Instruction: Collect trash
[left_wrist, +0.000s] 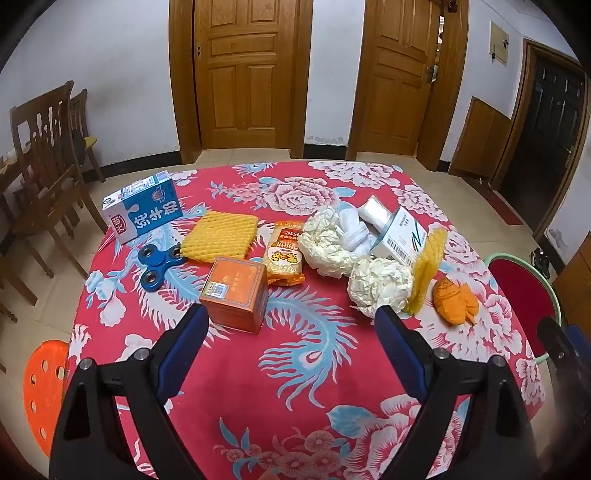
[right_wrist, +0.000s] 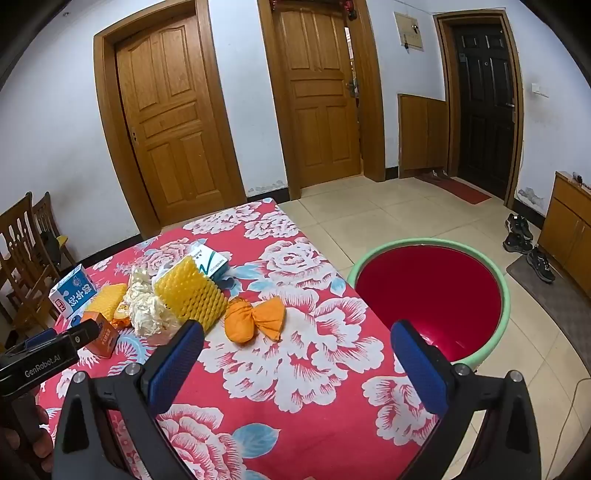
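Trash not yet collected, by my reckoning — all of it lies on the flowered tablecloth (left_wrist: 295, 369). From the left: milk carton (left_wrist: 143, 206), flat yellow foam net (left_wrist: 219, 236), snack packet (left_wrist: 285, 254), orange box (left_wrist: 234, 293) nearest my left gripper (left_wrist: 291, 332). Further right, two crumpled paper wads (left_wrist: 380, 286) (left_wrist: 325, 240), some white wrapping (left_wrist: 375, 212), a white carton (left_wrist: 404, 236), a second foam net (left_wrist: 426, 269) standing on edge, an orange wrapper (left_wrist: 456, 301). A blue spinner (left_wrist: 157, 264) sits beside the milk carton — whether it counts as trash I cannot say.

The bin (right_wrist: 506, 295), red inside with a green rim, stands on the floor just beside the table's right edge. The part of its inside I can see looks bare, so I judge the work barely begun.

Left jaws spread as wide as they go, nothing between them, hanging above bare cloth short of the orange box. My right gripper (right_wrist: 291, 350) likewise wide apart and empty — orange wrapper just ahead, touching nothing.
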